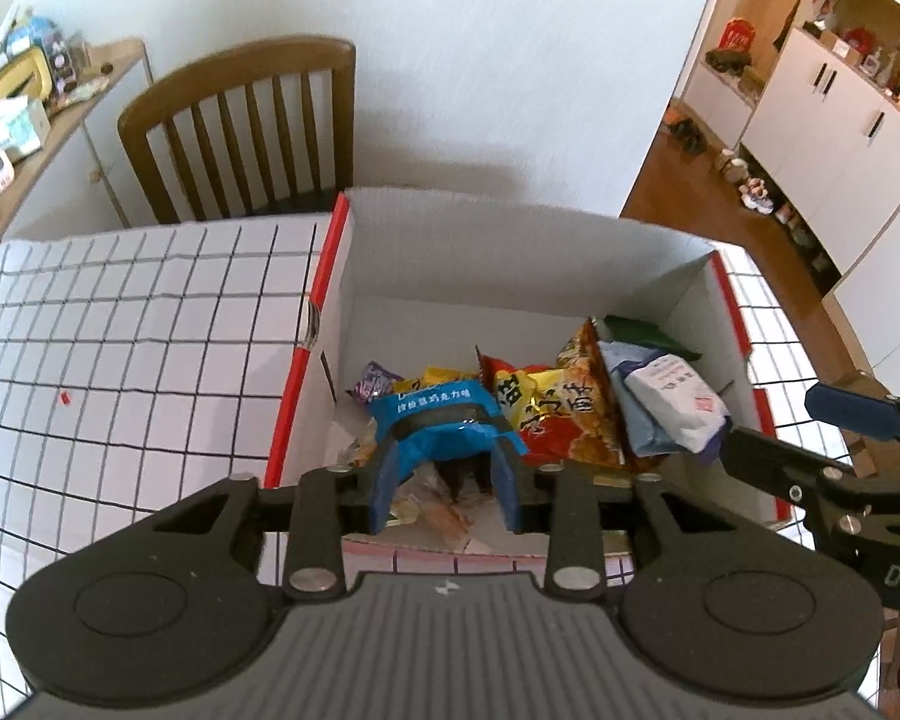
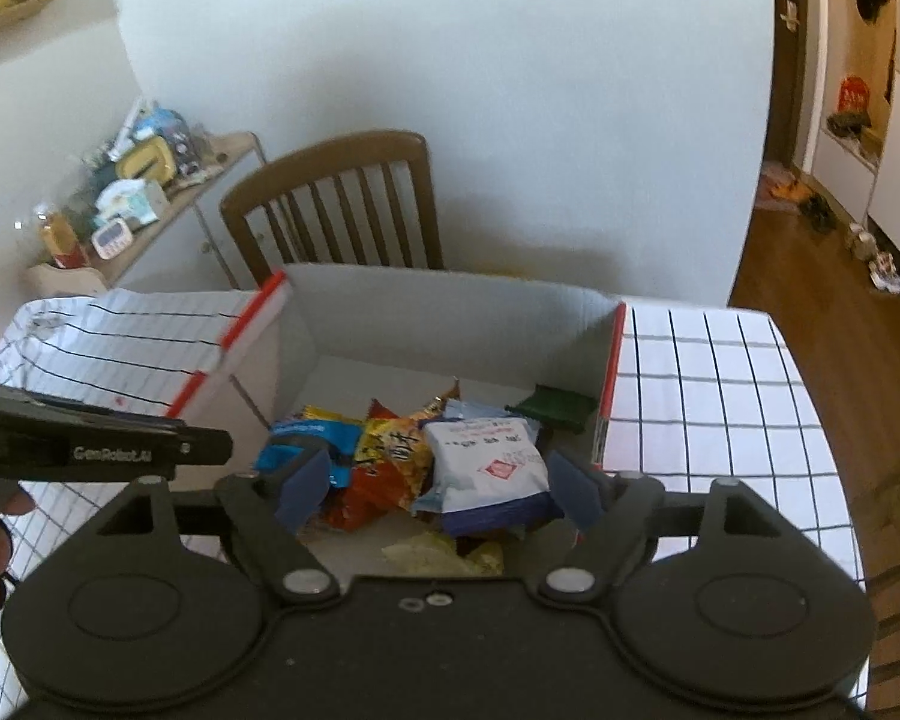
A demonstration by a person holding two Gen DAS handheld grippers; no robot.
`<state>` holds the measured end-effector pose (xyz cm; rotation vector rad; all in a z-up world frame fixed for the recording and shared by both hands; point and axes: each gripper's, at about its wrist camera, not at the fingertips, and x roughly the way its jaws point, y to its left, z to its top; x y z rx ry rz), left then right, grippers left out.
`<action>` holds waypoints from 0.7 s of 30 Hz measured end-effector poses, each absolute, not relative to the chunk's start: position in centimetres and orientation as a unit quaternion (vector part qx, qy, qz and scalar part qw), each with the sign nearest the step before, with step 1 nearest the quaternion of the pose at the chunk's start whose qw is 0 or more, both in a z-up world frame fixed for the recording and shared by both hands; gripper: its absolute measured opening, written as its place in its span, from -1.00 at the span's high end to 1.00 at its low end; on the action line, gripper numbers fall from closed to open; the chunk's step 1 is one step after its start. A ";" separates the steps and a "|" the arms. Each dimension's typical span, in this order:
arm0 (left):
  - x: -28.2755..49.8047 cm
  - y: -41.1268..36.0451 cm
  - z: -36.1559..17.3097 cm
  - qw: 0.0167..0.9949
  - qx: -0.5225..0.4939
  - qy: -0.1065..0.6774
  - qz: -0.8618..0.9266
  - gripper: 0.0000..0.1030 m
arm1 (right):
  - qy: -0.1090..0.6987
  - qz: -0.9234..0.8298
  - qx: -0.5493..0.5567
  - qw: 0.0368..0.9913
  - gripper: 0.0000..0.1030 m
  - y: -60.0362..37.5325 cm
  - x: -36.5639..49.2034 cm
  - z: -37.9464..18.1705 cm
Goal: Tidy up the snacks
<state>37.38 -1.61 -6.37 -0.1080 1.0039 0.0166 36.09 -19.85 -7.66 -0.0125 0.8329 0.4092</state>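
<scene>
A white cardboard box with red edges (image 1: 510, 258) (image 2: 450, 312) stands on the checked table and holds several snack packets. My left gripper (image 1: 447, 480) is over the box's near left part, its blue pads shut on a blue snack packet (image 1: 438, 420) (image 2: 306, 444). My right gripper (image 2: 438, 498) is open over the box's near right, its pads on either side of a white and blue packet (image 2: 486, 468) (image 1: 672, 402) without gripping it. An orange-red chip bag (image 1: 558, 408) (image 2: 390, 456) lies between the two packets. A dark green packet (image 2: 558, 405) lies at the far right corner.
The table carries a white cloth with a black grid (image 1: 120, 330) (image 2: 720, 390). A wooden chair (image 1: 246, 126) (image 2: 342, 204) stands behind the box. A cluttered side cabinet (image 1: 24, 102) is at the far left. White cupboards (image 1: 840, 102) line the room on the right.
</scene>
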 end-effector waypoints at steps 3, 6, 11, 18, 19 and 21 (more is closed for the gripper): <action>36.0 -1.7 -5.1 0.888 -0.056 0.457 0.006 -0.13 | 0.387 0.209 -0.005 0.898 -0.66 -20.0 34.9 -6.7; 34.8 -1.9 -3.9 0.896 -0.052 0.440 0.001 -0.13 | 0.373 0.223 -0.001 0.901 -0.69 -20.2 33.6 -5.7; 32.6 -2.0 -2.5 0.906 -0.053 0.420 -0.003 -0.26 | 0.350 0.232 -0.002 0.908 -0.75 -20.6 31.7 -4.5; 29.3 -2.3 -0.9 0.920 -0.046 0.389 -0.011 -0.37 | 0.325 0.233 0.011 0.917 -0.91 -21.6 29.4 -3.2; 28.7 -2.4 -0.7 0.923 -0.046 0.383 -0.013 -0.39 | 0.321 0.234 0.014 0.918 -0.98 -21.7 29.1 -3.1; 27.8 -2.4 -0.4 0.926 -0.047 0.375 -0.015 -0.50 | 0.314 0.236 0.017 0.920 -0.98 -22.0 28.4 -2.8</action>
